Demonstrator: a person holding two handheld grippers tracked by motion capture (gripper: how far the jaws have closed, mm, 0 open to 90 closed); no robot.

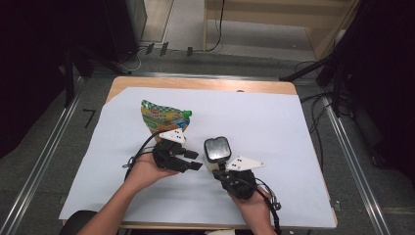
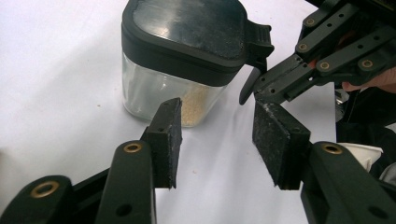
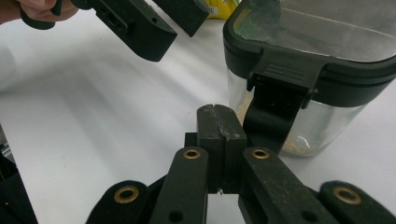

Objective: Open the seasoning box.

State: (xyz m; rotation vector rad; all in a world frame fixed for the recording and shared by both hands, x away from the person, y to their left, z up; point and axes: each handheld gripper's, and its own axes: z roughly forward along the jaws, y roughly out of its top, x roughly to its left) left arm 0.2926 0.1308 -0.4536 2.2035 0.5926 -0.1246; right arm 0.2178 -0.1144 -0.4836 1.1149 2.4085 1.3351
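Observation:
A clear jar (image 1: 217, 150) with a black clip lid stands mid-table, with pale grains in its bottom (image 2: 194, 105). My left gripper (image 1: 195, 160) lies just left of it, pointing right. In the left gripper view the jaws (image 2: 219, 140) stand open with bare sheet between them, and the jar (image 2: 177, 60) is a little beyond. My right gripper (image 1: 220, 169) comes from below the jar. It is shut (image 3: 219, 126) on nothing, with its tips right beside the lid's hanging latch (image 3: 275, 105). The left gripper view shows those tips (image 2: 256, 91) at the latch.
A green and yellow spouted pouch (image 1: 164, 117) lies behind my left gripper. A white sheet (image 1: 274, 122) covers most of the wooden table (image 1: 195, 83), with bare sheet to the right and at the far side. Metal rails and dark stands flank the table.

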